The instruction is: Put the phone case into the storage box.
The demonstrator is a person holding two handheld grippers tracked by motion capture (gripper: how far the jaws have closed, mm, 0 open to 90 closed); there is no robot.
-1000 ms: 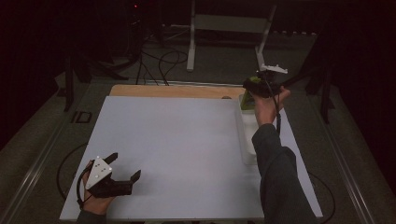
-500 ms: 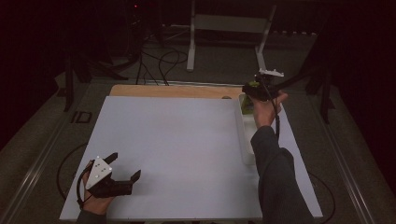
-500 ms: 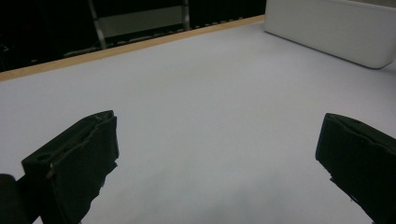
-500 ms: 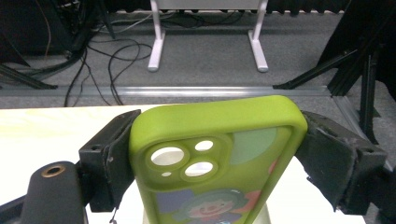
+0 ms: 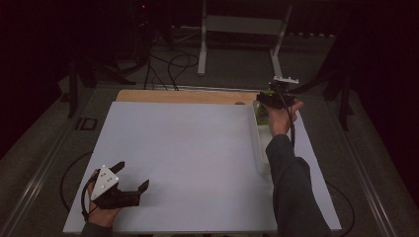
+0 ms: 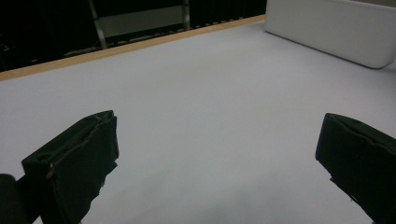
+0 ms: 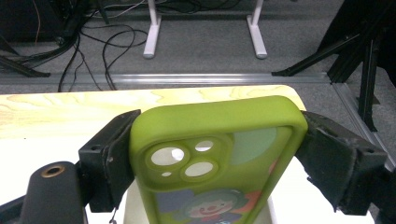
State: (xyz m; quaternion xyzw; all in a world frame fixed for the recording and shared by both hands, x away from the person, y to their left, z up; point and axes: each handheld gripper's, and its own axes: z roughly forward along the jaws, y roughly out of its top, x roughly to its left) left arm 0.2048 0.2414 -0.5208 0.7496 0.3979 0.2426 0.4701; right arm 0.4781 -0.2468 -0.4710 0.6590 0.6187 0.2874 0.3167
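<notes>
A green phone case [image 7: 215, 154] with camera cut-outs and a clown picture is clamped between the two black jaws of my right gripper [image 7: 215, 161]. In the high view this right gripper [image 5: 269, 100] hangs over the far end of a white tray [image 5: 260, 148] at the table's right side. My left gripper [image 5: 132, 178] rests near the front left of the white mat [image 5: 188, 158], jaws wide apart. In the left gripper view its fingers [image 6: 74, 158] stand far apart over bare white surface, with nothing between them.
The white tray [image 6: 336, 28] lies at the upper right of the left gripper view. A wooden table strip [image 5: 183, 96] runs along the mat's far edge. Beyond it are cables [image 5: 173, 64] and white stand legs [image 5: 202, 44] on the dark floor.
The right gripper with the green case has risen slightly above the tray's far end. The left gripper has not moved.
</notes>
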